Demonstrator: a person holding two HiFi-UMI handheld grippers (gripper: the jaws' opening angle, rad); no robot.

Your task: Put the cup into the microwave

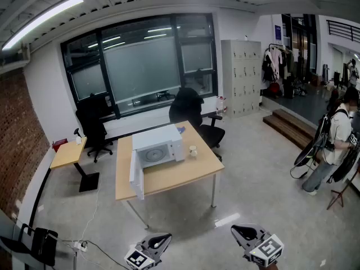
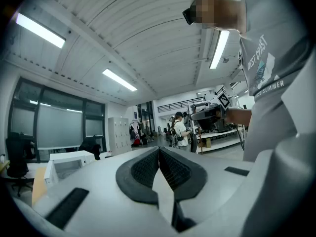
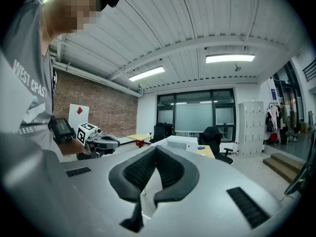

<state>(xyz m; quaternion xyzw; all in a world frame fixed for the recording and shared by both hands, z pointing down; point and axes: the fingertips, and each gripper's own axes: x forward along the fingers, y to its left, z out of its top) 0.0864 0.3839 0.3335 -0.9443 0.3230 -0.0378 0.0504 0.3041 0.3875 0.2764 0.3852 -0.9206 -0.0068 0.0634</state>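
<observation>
A white microwave (image 1: 158,148) stands on a wooden table (image 1: 197,170) across the room, its door (image 1: 135,176) swung open to the left. A small pale cup (image 1: 193,150) stands on the table just right of the microwave. Both grippers are far from the table, at the bottom edge of the head view. My left gripper (image 1: 166,238) is shut with nothing between its pads, and its own view shows the jaws (image 2: 159,149) meeting at the tips. My right gripper (image 1: 234,228) is also shut and empty, its jaws (image 3: 155,150) closed together. The microwave (image 3: 180,142) shows beyond them.
Black office chairs (image 1: 191,110) stand behind the table, and a smaller side desk (image 1: 68,153) is at the left. A person (image 1: 333,142) with a backpack stands at the right. Cables and a power strip (image 1: 83,244) lie on the floor near the left gripper. Grey lockers (image 1: 242,76) line the back wall.
</observation>
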